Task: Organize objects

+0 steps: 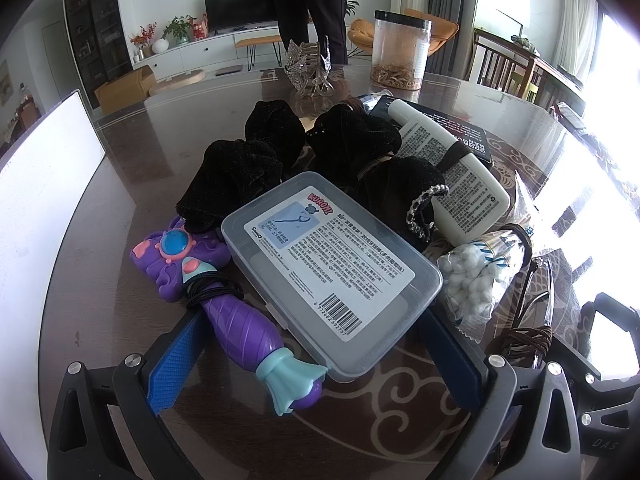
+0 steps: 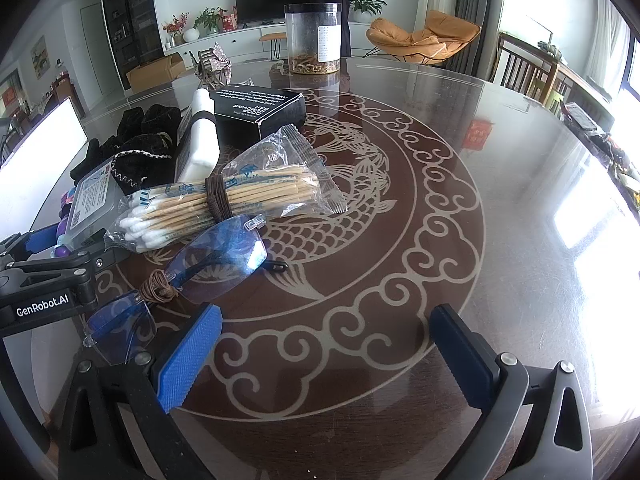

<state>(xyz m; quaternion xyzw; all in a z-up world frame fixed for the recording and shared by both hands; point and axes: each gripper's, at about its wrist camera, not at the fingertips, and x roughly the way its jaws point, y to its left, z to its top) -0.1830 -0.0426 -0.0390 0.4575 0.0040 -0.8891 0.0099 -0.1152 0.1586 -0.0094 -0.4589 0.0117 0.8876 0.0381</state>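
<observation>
While both grippers' jaws gape empty, clear jar holds brownish bits; bag holds cotton swabs.

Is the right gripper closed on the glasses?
No: the right gripper stands open over bare table, with the blue-tinted glasses lying apart, off to its left.

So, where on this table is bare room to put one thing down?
The widest bare patch is the table right of the cotton swabs and glasses, toward the window side. There is also room between the black box and the jar. The left side is crowded around the plastic case.
</observation>
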